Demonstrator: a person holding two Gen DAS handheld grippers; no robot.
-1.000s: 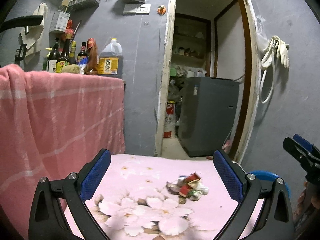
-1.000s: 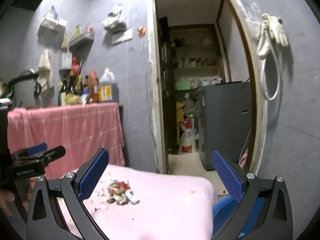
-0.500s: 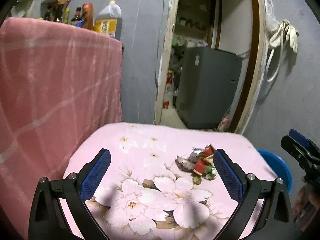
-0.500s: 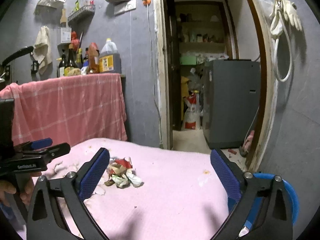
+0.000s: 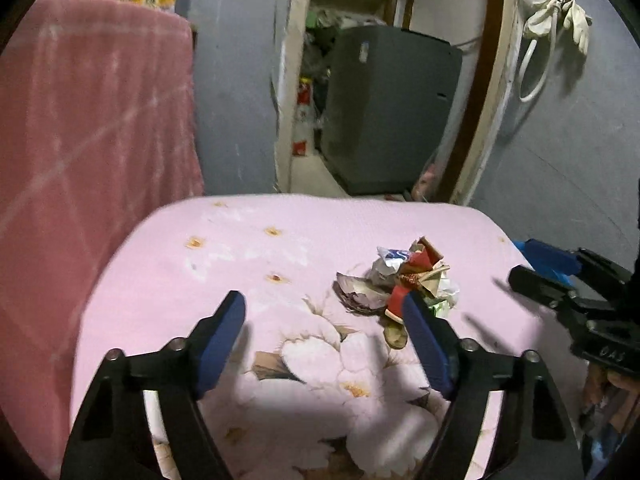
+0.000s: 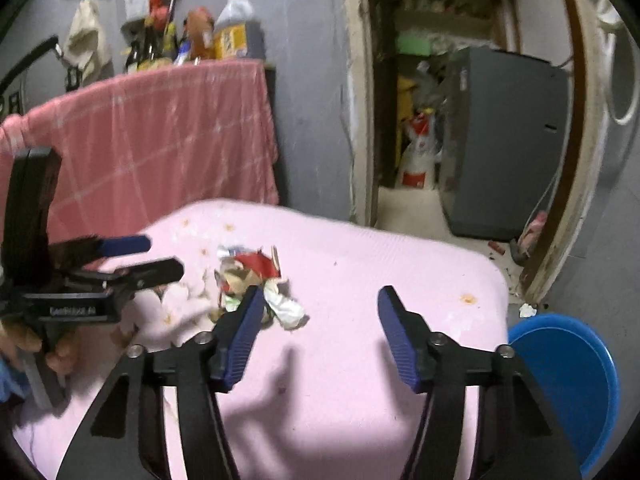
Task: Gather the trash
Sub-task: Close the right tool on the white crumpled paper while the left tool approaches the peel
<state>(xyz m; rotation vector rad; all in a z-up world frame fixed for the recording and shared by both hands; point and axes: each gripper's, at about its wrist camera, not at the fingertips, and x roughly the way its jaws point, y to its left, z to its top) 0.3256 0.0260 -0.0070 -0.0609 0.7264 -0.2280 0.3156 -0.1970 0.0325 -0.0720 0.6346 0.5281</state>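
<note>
A small pile of crumpled trash (image 5: 404, 280), red, white and brown wrappers, lies on a pink flowered tabletop (image 5: 256, 256); it also shows in the right wrist view (image 6: 256, 280). My left gripper (image 5: 324, 320) is open and empty above the cloth, its right finger just in front of the pile. My right gripper (image 6: 320, 312) is open and empty, its left finger at the pile's near edge. Each gripper shows at the edge of the other's view, the right one (image 5: 560, 280) and the left one (image 6: 120, 264).
A blue bin (image 6: 568, 376) stands on the floor right of the table. A counter draped in pink cloth (image 6: 160, 128) with bottles (image 6: 232, 36) is behind left. An open doorway with a grey appliance (image 5: 384, 112) is straight ahead.
Both grippers have tilted down and come closer to the trash pile. Both have narrowed their opening somewhat but stay open.
</note>
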